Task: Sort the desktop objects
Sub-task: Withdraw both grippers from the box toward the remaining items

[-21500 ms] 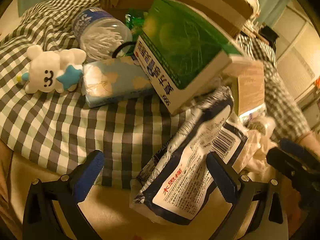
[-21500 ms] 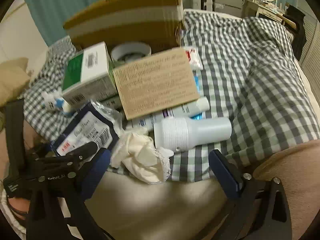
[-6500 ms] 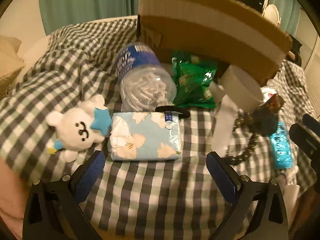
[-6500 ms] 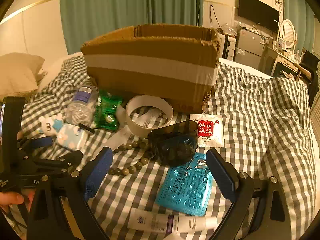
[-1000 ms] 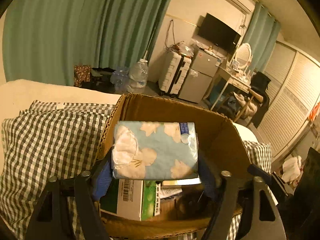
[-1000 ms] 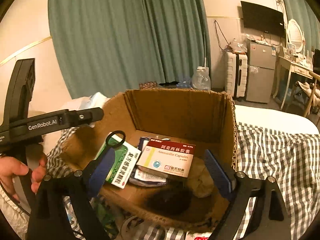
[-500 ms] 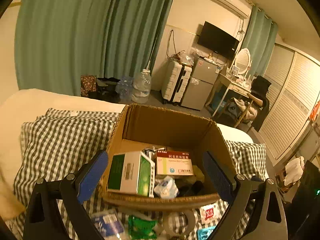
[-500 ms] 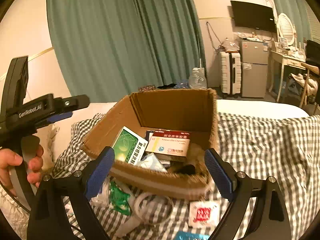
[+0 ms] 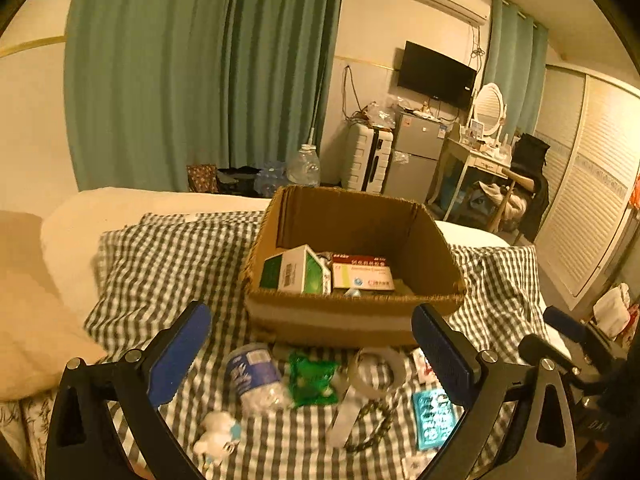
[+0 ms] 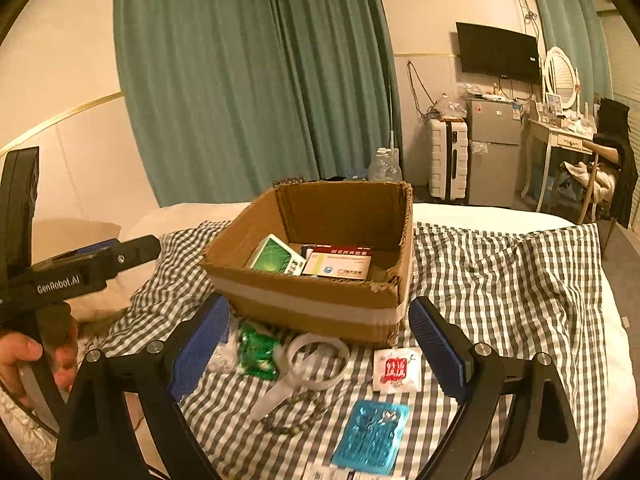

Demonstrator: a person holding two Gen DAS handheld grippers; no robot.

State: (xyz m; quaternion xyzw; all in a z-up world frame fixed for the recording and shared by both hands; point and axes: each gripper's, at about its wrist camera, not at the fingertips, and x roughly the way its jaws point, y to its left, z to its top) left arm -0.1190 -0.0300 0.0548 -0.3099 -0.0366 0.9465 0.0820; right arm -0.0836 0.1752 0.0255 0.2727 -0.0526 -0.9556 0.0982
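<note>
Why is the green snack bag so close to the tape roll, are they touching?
Apart. In the right wrist view a strip of checked blanket shows between the green snack bag and the tape roll.

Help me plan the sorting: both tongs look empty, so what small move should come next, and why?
Probably lower the left tongs, open and empty, onto the clear bottle lying just beneath them: it is still outside the cardboard box.

Bed [image 10: 500, 280], checked cover. Cardboard box [image 10: 312, 300] on it; before the box: green packet [image 10: 256, 350], tape roll [image 10: 318, 360], blister pack [image 10: 370, 436].
</note>
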